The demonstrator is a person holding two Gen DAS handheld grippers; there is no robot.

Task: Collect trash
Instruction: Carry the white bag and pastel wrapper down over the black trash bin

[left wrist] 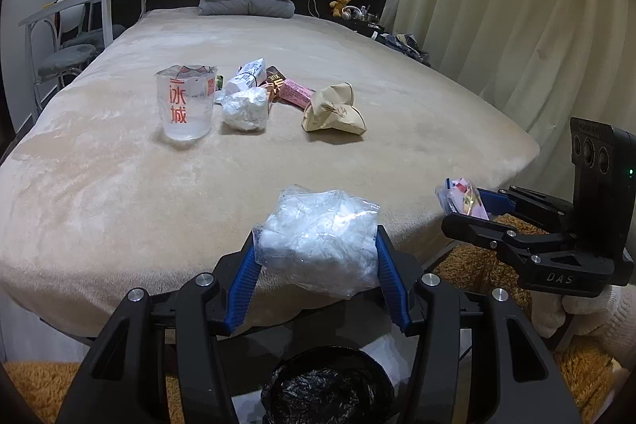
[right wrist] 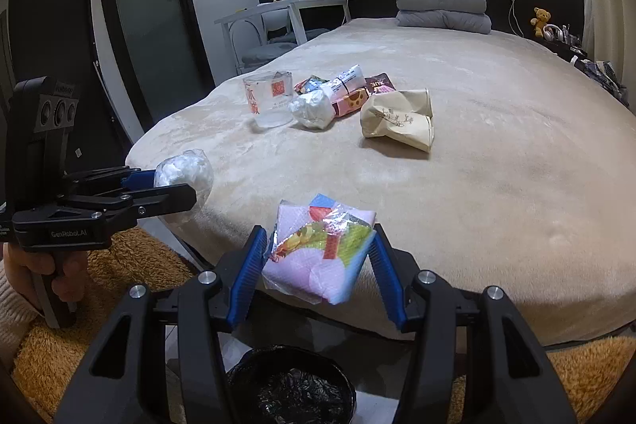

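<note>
From my left wrist camera, the left gripper [left wrist: 316, 249] is clamped on a crumpled clear plastic wad [left wrist: 318, 239], held at the near edge of the bed [left wrist: 99, 205], with the black-lined bin [left wrist: 328, 386] just below on the floor. At the right, my right gripper [left wrist: 463, 209] is pinching a colourful wrapper [left wrist: 463, 197]. Further up the bed a clear cup [left wrist: 186, 102], a second plastic wad [left wrist: 244, 108], a pile of snack wrappers [left wrist: 274, 84] and a crushed paper bag [left wrist: 334, 110] lie untouched.

From my right wrist camera, the pads grip that wrapper [right wrist: 318, 249] above the bin [right wrist: 292, 384]; the cup [right wrist: 270, 98] and paper bag [right wrist: 397, 118] sit farther off.

I judge two pieces are lifted but not yet dropped, and most of the trash remains.
</note>
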